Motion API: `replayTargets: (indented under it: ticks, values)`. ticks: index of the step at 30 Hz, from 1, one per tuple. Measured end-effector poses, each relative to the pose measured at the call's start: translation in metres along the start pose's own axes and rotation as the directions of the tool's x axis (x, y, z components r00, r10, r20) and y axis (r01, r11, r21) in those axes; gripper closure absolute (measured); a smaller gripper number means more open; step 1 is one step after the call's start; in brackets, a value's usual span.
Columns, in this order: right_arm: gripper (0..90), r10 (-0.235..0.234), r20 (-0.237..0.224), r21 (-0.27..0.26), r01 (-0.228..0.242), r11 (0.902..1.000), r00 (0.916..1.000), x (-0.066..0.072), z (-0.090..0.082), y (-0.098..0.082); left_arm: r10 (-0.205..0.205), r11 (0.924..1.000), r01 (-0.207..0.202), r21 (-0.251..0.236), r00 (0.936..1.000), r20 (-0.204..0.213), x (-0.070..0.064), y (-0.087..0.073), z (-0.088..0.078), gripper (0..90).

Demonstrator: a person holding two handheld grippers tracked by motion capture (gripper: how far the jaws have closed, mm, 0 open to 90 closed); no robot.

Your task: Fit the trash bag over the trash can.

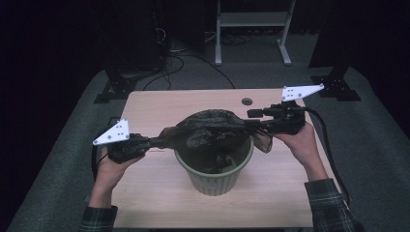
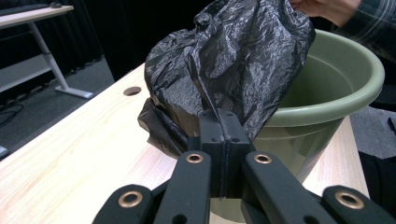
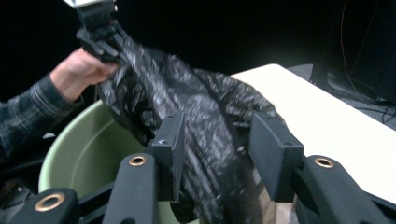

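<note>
1. We are holding the left gripper (image 1: 153, 142) at the left of the desk (image 1: 154, 106), its fingers (image 2: 211, 135) pressed together on a pinched fold of the black bag (image 1: 210, 129). In the left gripper view the film is running up from between the pads.
2. We are seeing the bag stretched across the top of the green bin (image 1: 214, 180), draped over its mouth and not yet pulled down around the rim. Its long axis is running left to right, from one gripper to the other.
3. We are keeping the right gripper (image 1: 255, 123) at the bag's right end, fingers (image 3: 170, 144) standing apart. In the right gripper view the bag is lying between them, blurred, and the pads are not pressing it.
4. We are judging the right hand nearer the loose edge, which is hanging just below and inward of its fingers, over the bin's right rim. The next grasp turns on that edge.
5. We are counting one bag, one bin, one desk, two grippers.
</note>
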State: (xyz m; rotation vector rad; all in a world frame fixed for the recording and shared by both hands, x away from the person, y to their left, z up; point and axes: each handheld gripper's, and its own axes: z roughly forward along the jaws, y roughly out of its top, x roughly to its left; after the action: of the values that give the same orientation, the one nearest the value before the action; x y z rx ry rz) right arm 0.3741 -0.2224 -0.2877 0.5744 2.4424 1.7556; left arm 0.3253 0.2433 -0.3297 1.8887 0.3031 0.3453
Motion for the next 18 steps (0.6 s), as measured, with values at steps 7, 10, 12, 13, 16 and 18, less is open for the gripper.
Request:
replayTargets:
  ticks: [7, 10, 12, 13, 16, 18]
  values:
    - [89.7, -0.015, 0.003, 0.016, 0.015, 0.9998, 0.9999, 0.005, 0.007, -0.014, -0.006, 1.0, 0.006, 0.004, 1.0, 0.008, -0.002, 0.0, 0.001, 89.6]
    - [89.9, 0.004, -0.026, 0.001, -0.004, 1.0, 0.9997, 0.008, 0.004, -0.019, -0.014, 0.9999, 0.014, 0.003, 0.9998, 0.013, -0.002, -0.002, 0.001, 89.6]
    - [89.9, 0.005, -0.045, -0.01, -0.006, 0.9999, 0.999, 0.013, 0.0, -0.023, -0.021, 0.9998, 0.021, 0.002, 0.9996, 0.016, -0.002, -0.003, 0.0, 89.6]
    - [89.9, 0.005, -0.057, -0.017, -0.006, 0.9998, 0.9984, 0.017, -0.002, -0.025, -0.022, 0.9998, 0.022, 0.001, 0.9996, 0.017, -0.003, -0.003, 0.0, 89.6]
    - [90.0, -0.005, -0.086, -0.029, 0.002, 0.9996, 0.9963, 0.03, -0.008, -0.03, -0.025, 0.9997, 0.025, 0.001, 0.9994, 0.023, -0.007, -0.005, -0.002, 89.6]
    - [90.0, -0.011, -0.102, -0.023, 0.009, 0.9997, 0.9947, 0.041, -0.01, -0.035, -0.027, 0.9996, 0.027, 0.005, 0.9992, 0.03, -0.011, -0.005, -0.003, 89.6]
